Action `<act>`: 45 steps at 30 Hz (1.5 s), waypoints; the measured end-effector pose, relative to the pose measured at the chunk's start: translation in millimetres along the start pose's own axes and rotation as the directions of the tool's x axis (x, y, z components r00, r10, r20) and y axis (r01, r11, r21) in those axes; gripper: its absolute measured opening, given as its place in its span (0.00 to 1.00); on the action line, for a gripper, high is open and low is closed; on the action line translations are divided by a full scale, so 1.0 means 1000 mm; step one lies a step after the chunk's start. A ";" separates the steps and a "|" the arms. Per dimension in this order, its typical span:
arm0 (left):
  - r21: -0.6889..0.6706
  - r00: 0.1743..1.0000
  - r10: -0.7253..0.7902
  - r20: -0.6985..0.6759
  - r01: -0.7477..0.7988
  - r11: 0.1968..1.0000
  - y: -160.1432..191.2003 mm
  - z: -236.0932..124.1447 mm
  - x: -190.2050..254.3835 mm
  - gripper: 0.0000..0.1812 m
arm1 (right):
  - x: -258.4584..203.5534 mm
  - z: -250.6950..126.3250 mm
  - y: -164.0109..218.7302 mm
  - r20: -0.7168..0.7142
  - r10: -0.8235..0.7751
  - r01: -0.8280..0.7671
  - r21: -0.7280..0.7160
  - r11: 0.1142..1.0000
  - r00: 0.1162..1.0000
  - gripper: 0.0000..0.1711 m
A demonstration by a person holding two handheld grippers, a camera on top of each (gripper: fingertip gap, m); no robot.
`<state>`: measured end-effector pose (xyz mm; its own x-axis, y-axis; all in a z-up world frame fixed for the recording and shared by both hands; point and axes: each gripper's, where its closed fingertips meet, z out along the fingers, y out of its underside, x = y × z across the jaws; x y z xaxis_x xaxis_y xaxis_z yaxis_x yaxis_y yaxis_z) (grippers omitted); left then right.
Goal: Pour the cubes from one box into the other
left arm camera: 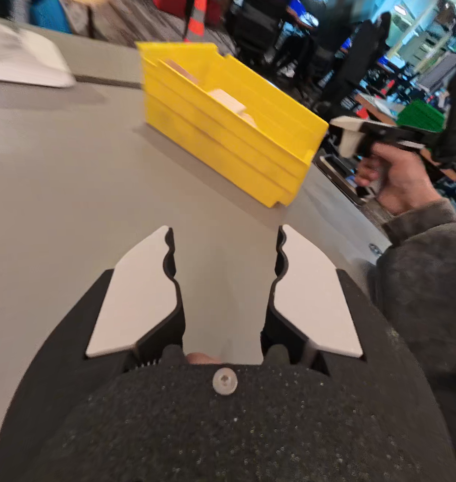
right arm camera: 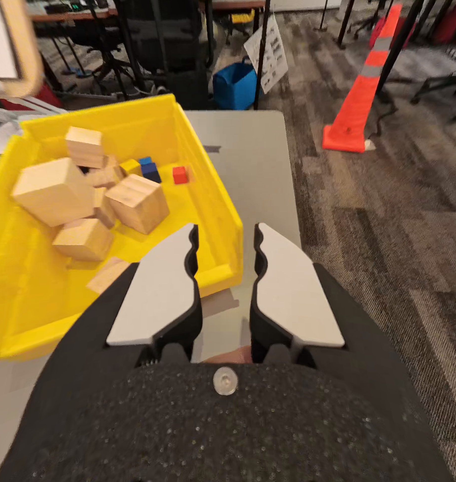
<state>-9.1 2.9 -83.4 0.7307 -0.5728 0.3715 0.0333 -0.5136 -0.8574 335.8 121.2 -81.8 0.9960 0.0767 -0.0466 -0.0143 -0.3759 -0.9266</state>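
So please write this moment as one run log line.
left claw: open, empty | right claw: open, empty | yellow box: on table | cubes: inside | second box: unseen

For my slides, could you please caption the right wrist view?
Open right gripper above the near corner of a yellow box holding wooden and coloured cubes.

The left gripper (left arm camera: pixel 225 229) has two white finger plates, each edged on its inner side with a wavy black pad (left arm camera: pixel 170 257). Behind the fingers sits a broad black body with a speckled, grainy surface, and a pale round screw (left arm camera: pixel 224 382) lies at its centre, just behind the gap. A short row of small teeth shows at the root of one finger. The right gripper (right arm camera: pixel 225 227) is built alike — white plates, black scalloped pads, one clear screw (right arm camera: pixel 225 380). The person's sleeve (left arm camera: pixel 419 263) is dark grey and mottled, with a ribbed cuff.
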 end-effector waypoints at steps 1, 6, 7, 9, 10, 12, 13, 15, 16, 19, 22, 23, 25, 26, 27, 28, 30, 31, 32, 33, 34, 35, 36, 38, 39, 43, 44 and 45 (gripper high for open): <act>-0.022 1.000 0.004 -0.027 -0.005 1.000 0.002 0.027 0.019 0.41 | 0.005 0.010 0.007 -0.001 0.017 -0.017 -0.027 0.999 1.000 0.25; -0.124 0.994 0.021 -0.112 -0.035 0.992 0.013 0.127 0.088 0.40 | 0.010 0.043 0.030 0.005 -0.016 0.017 -0.130 0.991 1.000 0.15; -0.147 0.991 0.021 -0.130 -0.041 0.988 0.017 0.139 0.098 0.40 | 0.003 0.044 0.036 0.047 -0.010 0.017 -0.151 0.988 0.999 0.07; -0.174 0.990 0.012 -0.143 -0.037 0.984 0.021 0.154 0.110 0.39 | -0.002 0.038 0.039 0.040 0.021 -0.014 -0.155 0.988 0.999 0.06; -0.178 0.996 0.026 -0.083 -0.040 0.983 0.021 0.155 0.104 0.45 | -0.006 0.031 0.043 0.027 0.039 -0.035 -0.164 0.986 0.999 0.05; -0.159 0.997 0.079 -0.024 -0.082 0.984 0.021 0.150 0.095 0.50 | -0.018 0.013 0.051 0.016 0.032 -0.029 -0.169 0.985 0.999 0.03; -0.145 0.995 0.096 -0.012 -0.096 0.985 0.022 0.146 0.089 0.52 | -0.024 0.002 0.055 0.010 0.030 -0.028 -0.169 0.985 1.000 0.02; -0.122 0.994 0.107 -0.021 -0.108 0.987 0.022 0.132 0.083 0.47 | -0.036 -0.016 0.064 -0.010 0.040 -0.041 -0.176 0.984 0.999 0.02; -0.119 0.994 0.100 -0.034 -0.103 0.987 0.023 0.126 0.081 0.47 | -0.042 -0.024 0.067 -0.010 0.013 -0.015 -0.187 0.982 1.000 0.03; -0.124 0.995 0.069 -0.067 -0.077 0.989 0.028 0.111 0.080 0.43 | -0.050 -0.038 0.073 -0.040 -0.033 0.023 -0.234 0.972 0.999 0.06; -0.146 0.991 0.107 -0.083 -0.119 0.982 0.032 0.103 0.080 0.45 | -0.060 -0.043 0.075 -0.038 0.041 -0.049 -0.230 0.972 0.998 0.11; -0.157 0.990 0.098 -0.103 -0.113 0.981 0.031 0.097 0.079 0.42 | -0.061 -0.047 0.075 -0.053 0.057 -0.067 -0.218 0.974 0.997 0.10; -0.142 0.985 0.070 -0.160 -0.093 0.985 0.021 0.074 0.073 0.35 | -0.060 -0.066 0.066 -0.126 0.020 -0.040 -0.159 0.986 0.992 0.10; -0.142 0.985 0.077 -0.153 -0.099 0.985 0.017 0.059 0.062 0.37 | -0.062 -0.078 0.061 -0.156 -0.032 0.010 -0.142 0.990 0.987 0.10; -0.143 0.988 0.091 -0.127 -0.109 0.984 0.013 0.040 0.046 0.40 | -0.067 -0.091 0.057 -0.175 -0.090 0.069 -0.125 0.990 0.981 0.11; -0.134 0.991 0.100 -0.092 -0.112 0.985 0.008 0.018 0.026 0.43 | -0.076 -0.102 0.054 -0.178 -0.140 0.122 -0.109 0.987 0.974 0.11; -0.068 0.995 0.101 0.015 -0.100 0.993 -0.006 -0.034 -0.023 0.43 | -0.104 -0.120 0.055 -0.144 -0.189 0.180 -0.070 0.981 0.971 0.13; -0.032 0.991 0.098 0.086 -0.096 0.995 -0.012 -0.063 -0.052 0.42 | -0.121 -0.125 0.058 -0.112 -0.202 0.198 -0.043 0.979 0.973 0.13; -0.011 0.982 0.095 0.162 -0.094 0.995 -0.014 -0.093 -0.082 0.40 | -0.138 -0.128 0.063 -0.083 -0.216 0.215 -0.015 0.976 0.973 0.13; -0.011 0.967 0.094 0.236 -0.094 0.996 -0.010 -0.123 -0.112 0.36 | -0.154 -0.130 0.069 -0.050 -0.250 0.251 0.009 0.968 0.967 0.12; -0.027 0.948 0.093 0.305 -0.089 0.996 -0.002 -0.150 -0.140 0.35 | -0.167 -0.131 0.075 -0.022 -0.302 0.302 0.028 0.953 0.953 0.12; -0.042 0.922 0.095 0.375 -0.086 0.995 0.008 -0.176 -0.166 0.37 | -0.172 -0.131 0.081 -0.025 -0.336 0.337 0.034 0.941 0.941 0.12; -0.038 0.888 0.097 0.450 -0.089 0.995 0.018 -0.201 -0.190 0.38 | -0.175 -0.131 0.087 -0.031 -0.346 0.347 0.018 0.938 0.938 0.13; 0.020 0.822 0.070 0.566 -0.098 0.995 0.035 -0.245 -0.227 0.37 | -0.179 -0.133 0.097 -0.035 -0.303 0.302 -0.032 0.953 0.952 0.13; 0.061 0.812 0.029 0.583 -0.079 0.995 0.042 -0.259 -0.238 0.36 | -0.183 -0.134 0.097 -0.031 -0.263 0.262 -0.026 0.965 0.964 0.13; 0.133 0.837 -0.107 0.536 0.041 0.990 0.045 -0.267 -0.260 0.36 | -0.198 -0.127 0.087 0.038 -0.086 0.085 0.022 0.996 0.996 0.13; 0.129 0.835 -0.094 0.542 0.027 0.991 0.043 -0.265 -0.264 0.35 | -0.200 -0.124 0.089 0.056 -0.054 0.053 0.020 0.998 0.997 0.13; 0.128 0.831 -0.088 0.549 0.020 0.992 0.043 -0.263 -0.266 0.35 | -0.200 -0.123 0.092 0.070 -0.036 0.035 0.012 0.999 0.997 0.13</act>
<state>-381.7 -34.6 -125.4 0.9787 -0.0804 0.1887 0.1352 -0.4386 -0.8884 145.9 -42.3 -111.9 0.9871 0.1550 -0.0395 0.0196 -0.3622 -0.9319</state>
